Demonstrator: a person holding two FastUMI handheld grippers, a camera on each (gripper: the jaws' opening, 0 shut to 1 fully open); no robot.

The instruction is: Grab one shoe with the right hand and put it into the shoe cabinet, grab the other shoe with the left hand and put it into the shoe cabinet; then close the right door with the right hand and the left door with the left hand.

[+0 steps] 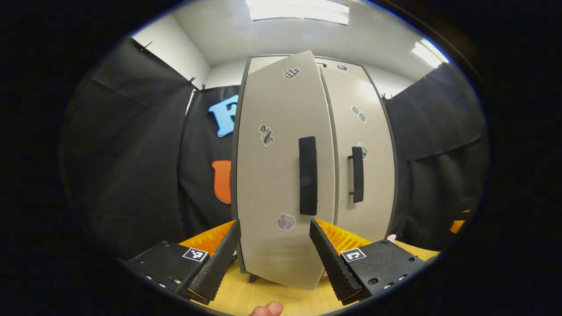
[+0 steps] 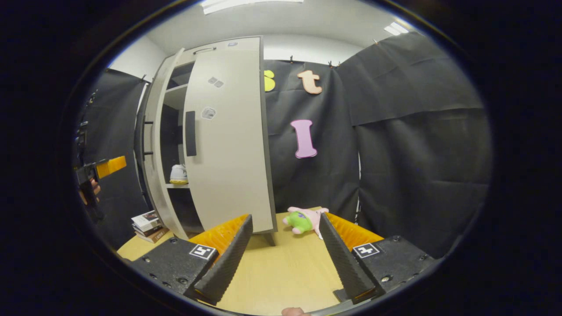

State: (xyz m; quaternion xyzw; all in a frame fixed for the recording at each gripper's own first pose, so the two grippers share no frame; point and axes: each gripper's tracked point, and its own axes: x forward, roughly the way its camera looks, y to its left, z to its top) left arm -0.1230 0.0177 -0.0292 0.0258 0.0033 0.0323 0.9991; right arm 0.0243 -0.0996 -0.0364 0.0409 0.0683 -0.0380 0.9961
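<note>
The fingers of the left gripper (image 1: 275,250) stand spread apart with nothing between them, aimed square at the face of the left door (image 1: 281,175), just below its dark handle (image 1: 308,175); my reading is that they are set there to push the panel home, not to grip it. That door is ajar, its free edge standing proud of the right door (image 1: 364,166), which sits flush beside it (apparently already shut). In the right gripper view the right gripper (image 2: 285,250) is also released and holds nothing, hanging back over the bare counter (image 2: 281,272), well clear of the cabinet, which fits a hand whose part is done. Through the gap one shoe (image 2: 179,174) rests on a middle shelf (image 2: 178,185) inside; the second shoe I cannot make out. The left gripper shows farther off at the left of that view, beyond the open door. The door's arc looks free. A plush toy (image 2: 304,219) lies beside the cabinet's right foot and a stack of books (image 2: 148,224) by its left, both outside the door's path.
</note>
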